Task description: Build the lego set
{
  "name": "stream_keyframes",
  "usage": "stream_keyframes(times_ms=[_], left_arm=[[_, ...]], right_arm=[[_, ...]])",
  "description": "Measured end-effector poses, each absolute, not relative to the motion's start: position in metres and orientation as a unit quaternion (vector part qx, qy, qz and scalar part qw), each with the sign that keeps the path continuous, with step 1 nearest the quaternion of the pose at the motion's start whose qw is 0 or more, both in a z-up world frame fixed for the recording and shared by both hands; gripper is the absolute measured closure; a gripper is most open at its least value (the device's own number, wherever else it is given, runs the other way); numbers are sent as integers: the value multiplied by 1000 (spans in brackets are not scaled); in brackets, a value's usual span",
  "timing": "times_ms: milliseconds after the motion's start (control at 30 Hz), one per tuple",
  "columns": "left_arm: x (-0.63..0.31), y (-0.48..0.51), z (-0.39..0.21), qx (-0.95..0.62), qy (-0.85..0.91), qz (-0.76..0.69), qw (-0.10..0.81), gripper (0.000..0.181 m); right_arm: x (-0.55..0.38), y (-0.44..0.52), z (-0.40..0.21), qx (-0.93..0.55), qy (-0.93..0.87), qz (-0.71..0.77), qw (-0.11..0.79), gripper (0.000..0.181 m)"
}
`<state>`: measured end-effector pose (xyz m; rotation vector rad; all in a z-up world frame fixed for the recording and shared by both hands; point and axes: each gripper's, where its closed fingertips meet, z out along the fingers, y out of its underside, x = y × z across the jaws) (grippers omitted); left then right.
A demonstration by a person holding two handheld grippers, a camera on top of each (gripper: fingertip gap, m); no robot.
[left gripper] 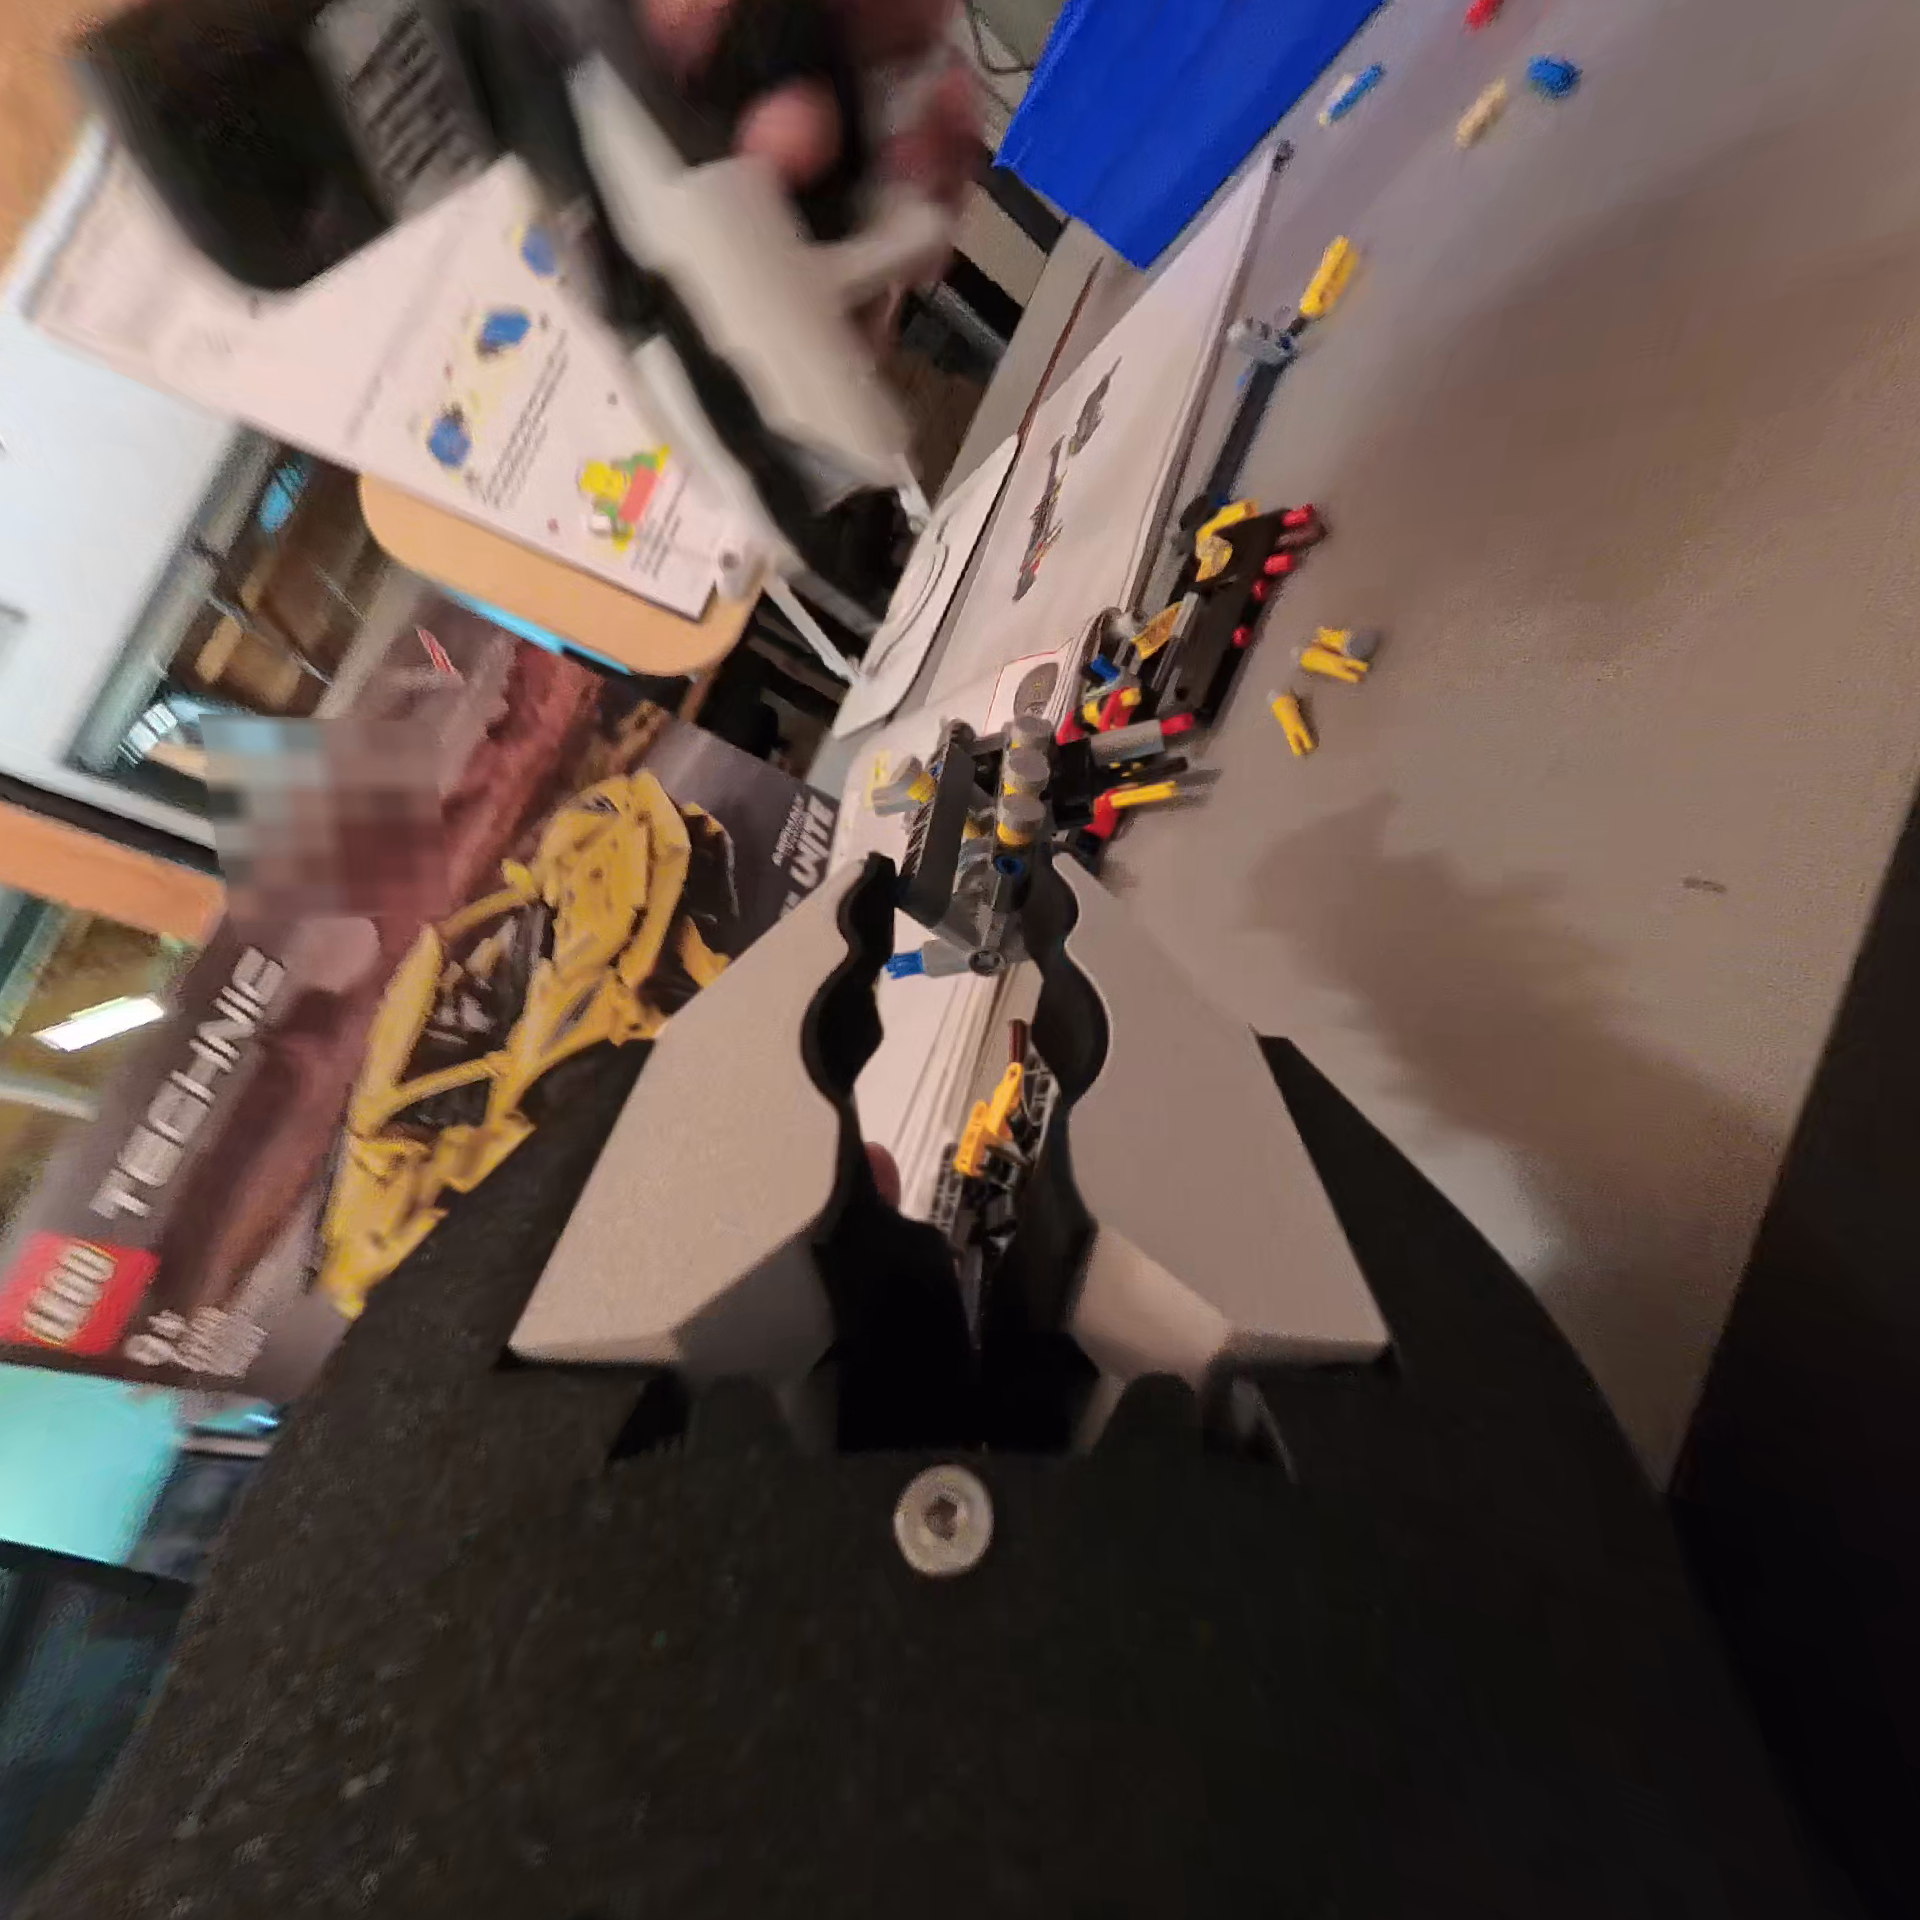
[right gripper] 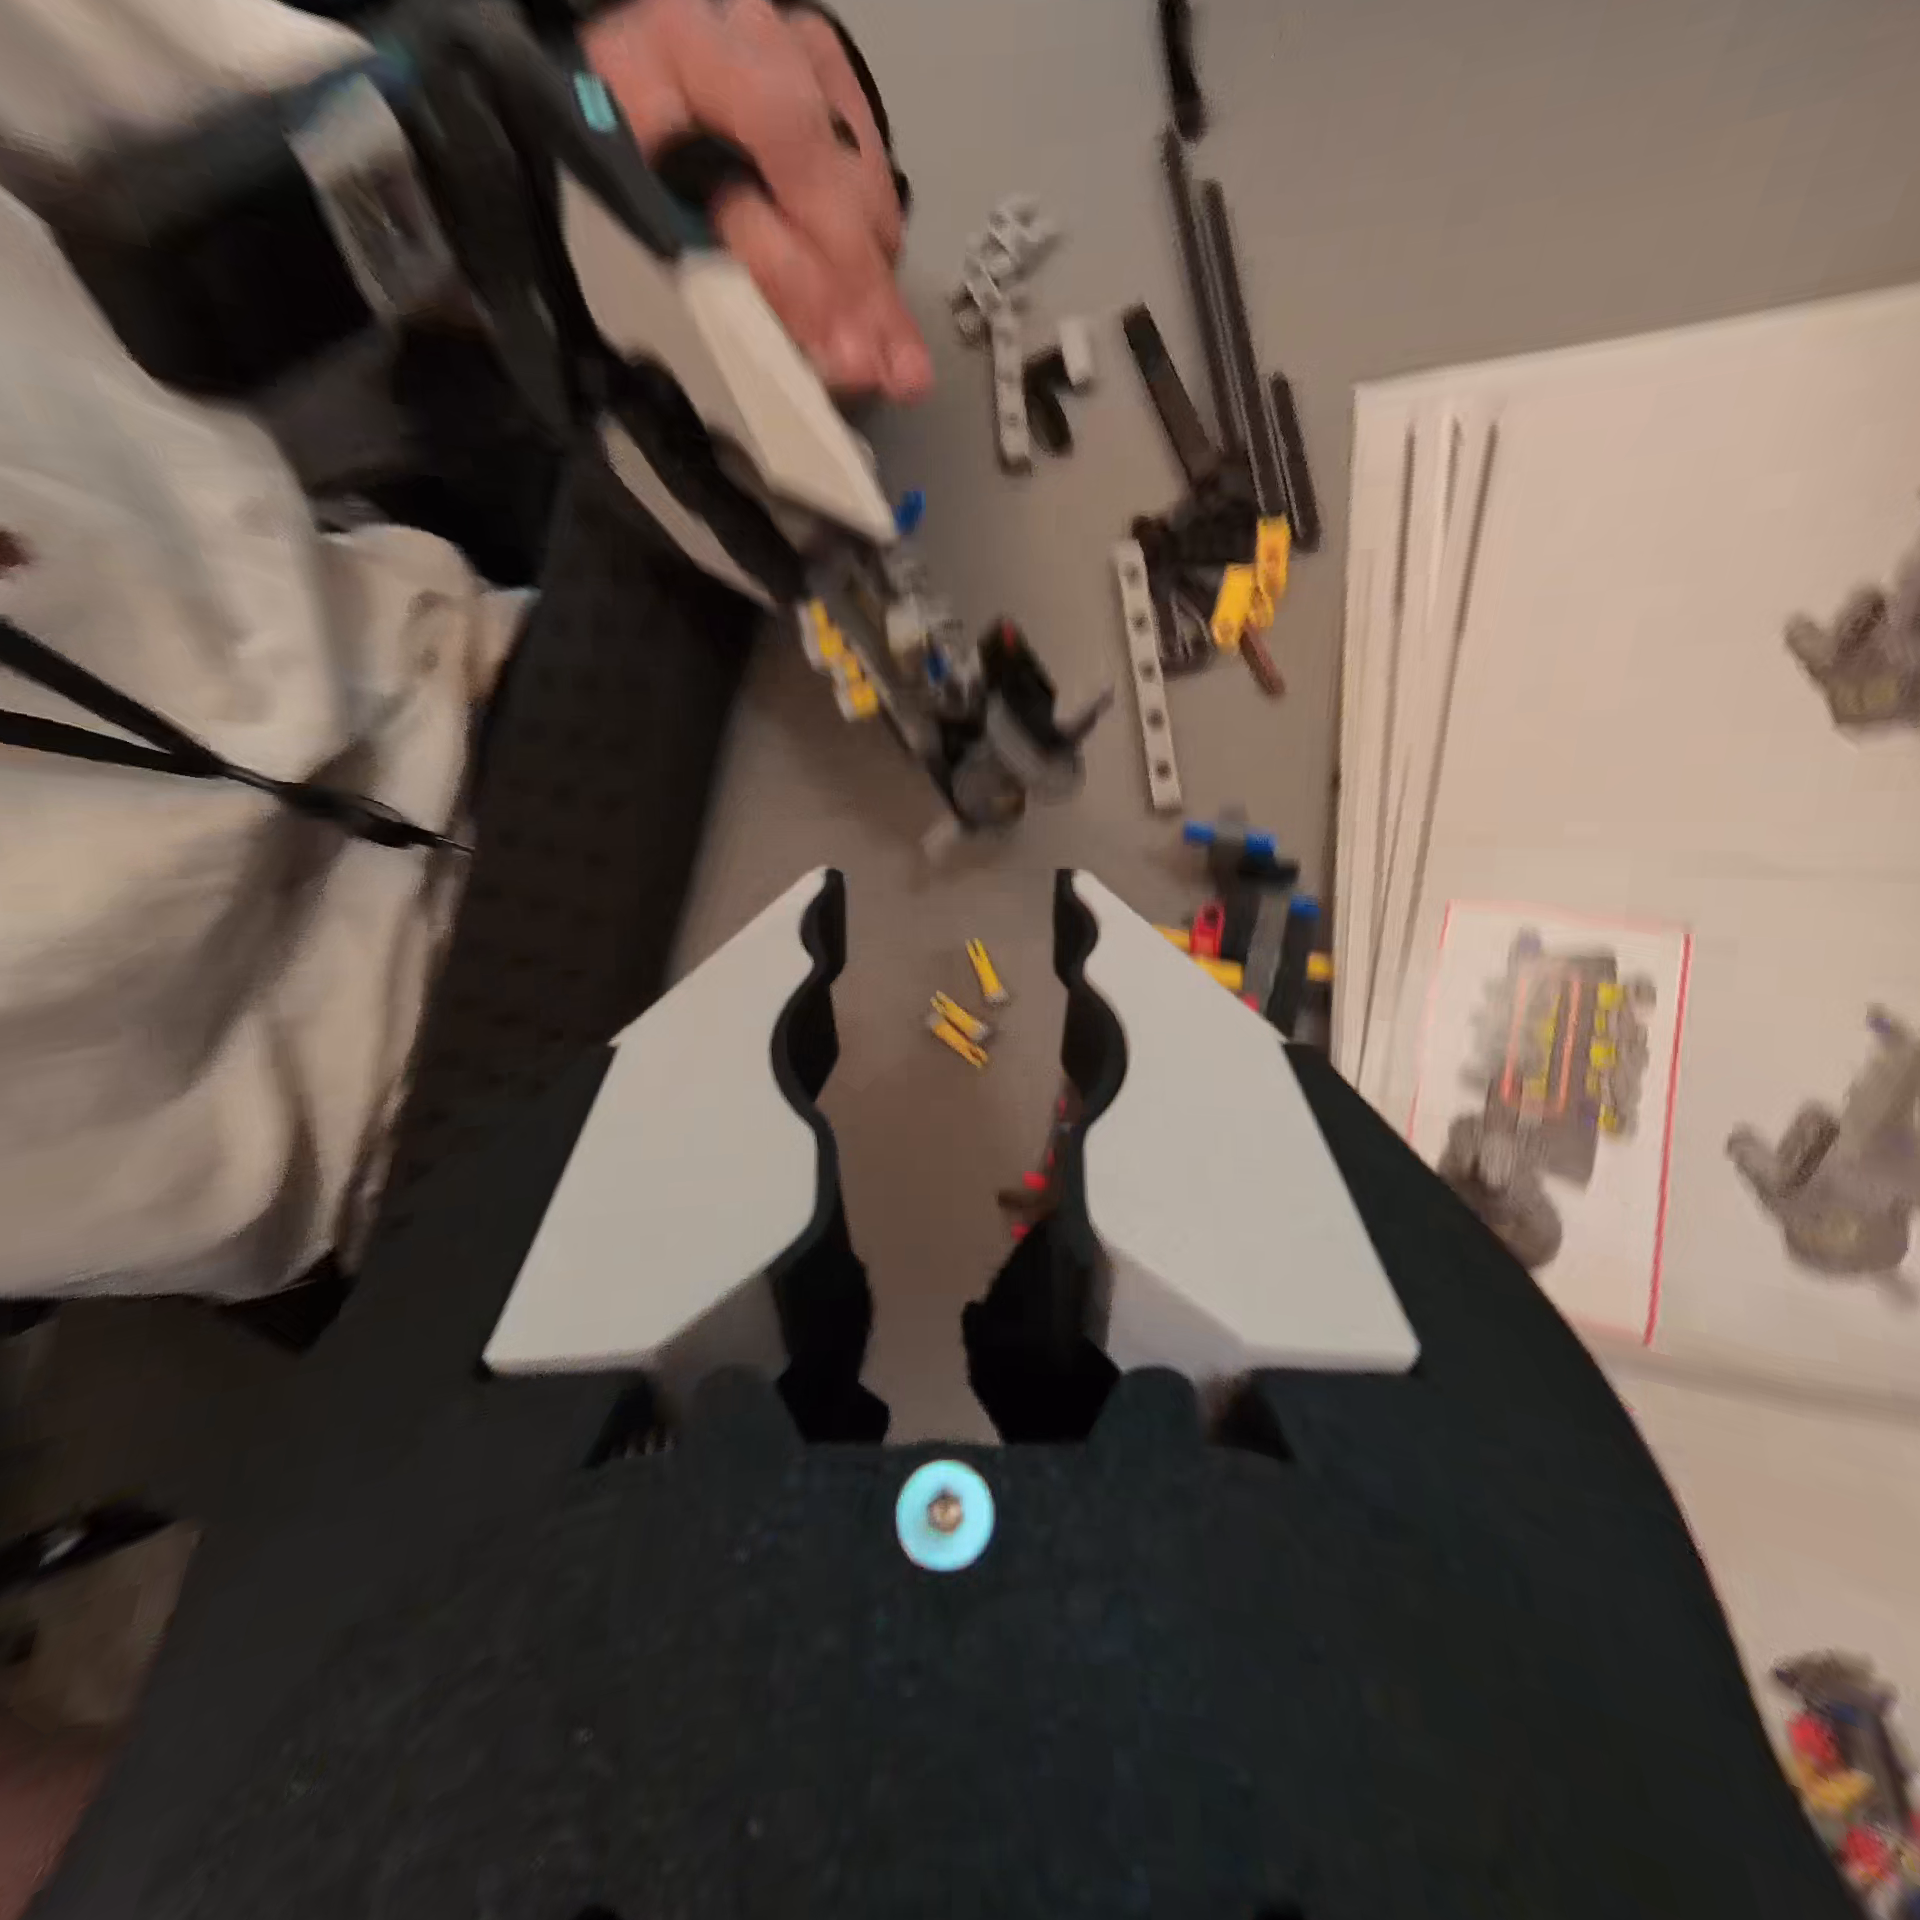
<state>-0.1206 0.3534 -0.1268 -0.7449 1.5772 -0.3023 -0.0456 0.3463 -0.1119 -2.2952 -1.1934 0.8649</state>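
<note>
My left gripper [left gripper: 964, 902] is shut on a grey and black Lego assembly [left gripper: 940, 831] with blue pins and grey cylinders, held above the grey table [left gripper: 1558, 623]. The right wrist view shows that gripper [right gripper: 831, 540] at upper left, held by a hand [right gripper: 800, 208], with the assembly [right gripper: 935, 675] hanging from its tips. My right gripper [right gripper: 948, 894] is open and empty. It hovers over three small yellow pins [right gripper: 966, 1013] on the table. A black, yellow and red chassis part [left gripper: 1216, 613] lies beyond the held assembly; it also shows in the right wrist view [right gripper: 1257, 925].
The open instruction booklet [right gripper: 1621, 831] lies at the right, also seen in the left wrist view [left gripper: 1101, 468]. Long black beams [right gripper: 1236, 364], grey beams [right gripper: 1008, 312] and a long grey beam [right gripper: 1148, 675] lie scattered. Loose yellow pieces [left gripper: 1335, 655], the set's box [left gripper: 416, 987], a blue cloth [left gripper: 1174, 114]. The left gripper's tips are roughly 9 cm from the right gripper's.
</note>
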Motion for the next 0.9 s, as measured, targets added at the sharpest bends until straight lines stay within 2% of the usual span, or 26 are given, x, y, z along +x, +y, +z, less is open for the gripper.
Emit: stream_keyframes(times_ms=[100, 233, 333, 433, 633, 900], left_arm=[[-120, 365, -130, -382, 677, -164, 608, 158], [-120, 376, -132, -410, 665, -161, 603, 158], [-118, 375, -132, -408, 666, -160, 603, 158], [-116, 371, -133, -401, 670, -163, 603, 158], [-116, 367, -132, -392, 672, -173, 603, 158], [-115, 365, -136, -378, 684, -162, 602, 158]], right_arm=[[-31, 329, -151, -857, -373, 245, 258, 145], [-47, 310, -168, -885, -218, 244, 333, 148], [-41, 298, -193, -920, -145, 132, 339, 151], [-40, 292, -201, -924, -103, 92, 356, 157], [-39, 298, -211, -922, -95, 101, 361, 154], [-50, 303, -212, -904, -197, 119, 361, 157]])
